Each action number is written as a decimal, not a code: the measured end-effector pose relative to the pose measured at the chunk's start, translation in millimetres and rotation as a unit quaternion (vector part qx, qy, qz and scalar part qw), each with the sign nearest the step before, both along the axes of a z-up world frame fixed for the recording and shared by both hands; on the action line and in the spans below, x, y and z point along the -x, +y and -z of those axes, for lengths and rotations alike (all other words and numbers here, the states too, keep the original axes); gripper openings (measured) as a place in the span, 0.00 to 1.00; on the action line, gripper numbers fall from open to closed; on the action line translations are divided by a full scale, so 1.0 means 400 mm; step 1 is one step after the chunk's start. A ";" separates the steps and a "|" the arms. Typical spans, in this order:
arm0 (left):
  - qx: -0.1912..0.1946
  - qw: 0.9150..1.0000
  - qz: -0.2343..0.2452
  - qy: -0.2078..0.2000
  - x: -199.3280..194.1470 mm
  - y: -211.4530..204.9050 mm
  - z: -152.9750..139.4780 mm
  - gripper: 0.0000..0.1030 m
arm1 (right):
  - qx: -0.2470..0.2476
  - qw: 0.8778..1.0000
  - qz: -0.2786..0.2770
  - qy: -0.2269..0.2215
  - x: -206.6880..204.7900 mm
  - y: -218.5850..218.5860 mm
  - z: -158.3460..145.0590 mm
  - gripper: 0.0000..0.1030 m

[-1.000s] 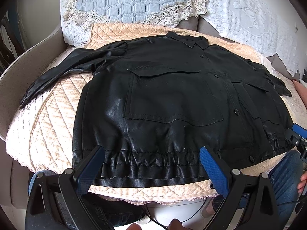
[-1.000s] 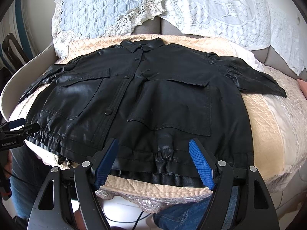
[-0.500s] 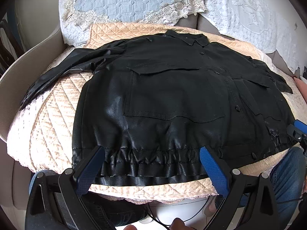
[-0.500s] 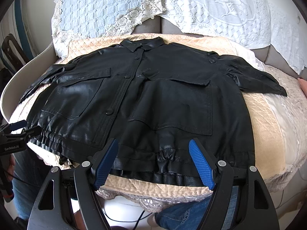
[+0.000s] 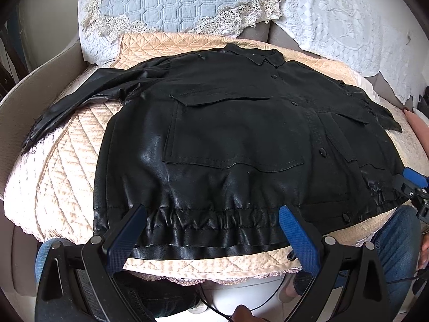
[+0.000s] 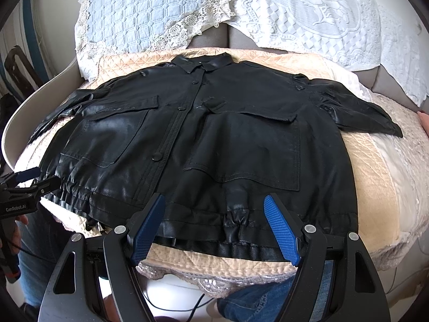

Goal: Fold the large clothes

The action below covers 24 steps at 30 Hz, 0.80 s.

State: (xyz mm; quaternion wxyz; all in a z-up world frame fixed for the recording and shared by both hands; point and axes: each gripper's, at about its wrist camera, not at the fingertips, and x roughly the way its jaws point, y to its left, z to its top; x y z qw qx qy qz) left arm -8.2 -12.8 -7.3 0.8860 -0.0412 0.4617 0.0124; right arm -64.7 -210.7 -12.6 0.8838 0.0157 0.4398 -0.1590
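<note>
A black leather-look jacket (image 5: 236, 139) lies spread flat, front up and buttoned, on a peach quilted cover; in the right wrist view the jacket (image 6: 214, 139) shows both chest pockets and both sleeves out to the sides. My left gripper (image 5: 211, 214) hangs open just above the gathered hem on the jacket's left half, holding nothing. My right gripper (image 6: 214, 206) is open over the hem of the right half, also empty. Each gripper shows at the edge of the other's view: the right gripper (image 5: 413, 185) and the left gripper (image 6: 24, 187).
The peach quilted cover (image 5: 67, 166) drapes a sofa seat with a lace-trimmed front edge (image 6: 214, 281). A pale blue quilted cushion (image 5: 174, 2) and a white lace throw (image 6: 321, 13) lean behind. The person's jeans-clad legs (image 5: 396, 244) are below the seat edge.
Both grippers have edged slightly forward and up over the hem; the jacket lies as before and both jaws stay open.
</note>
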 end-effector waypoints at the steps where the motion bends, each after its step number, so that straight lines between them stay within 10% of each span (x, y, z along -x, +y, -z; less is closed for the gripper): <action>1: 0.000 1.000 -0.002 -0.001 0.000 0.001 -0.001 0.97 | -0.001 1.000 0.000 0.000 0.000 -0.001 0.000 0.74; 24: 0.007 1.000 0.007 0.003 0.001 -0.007 0.005 0.95 | -0.004 1.000 -0.001 -0.004 -0.004 0.006 -0.007 0.74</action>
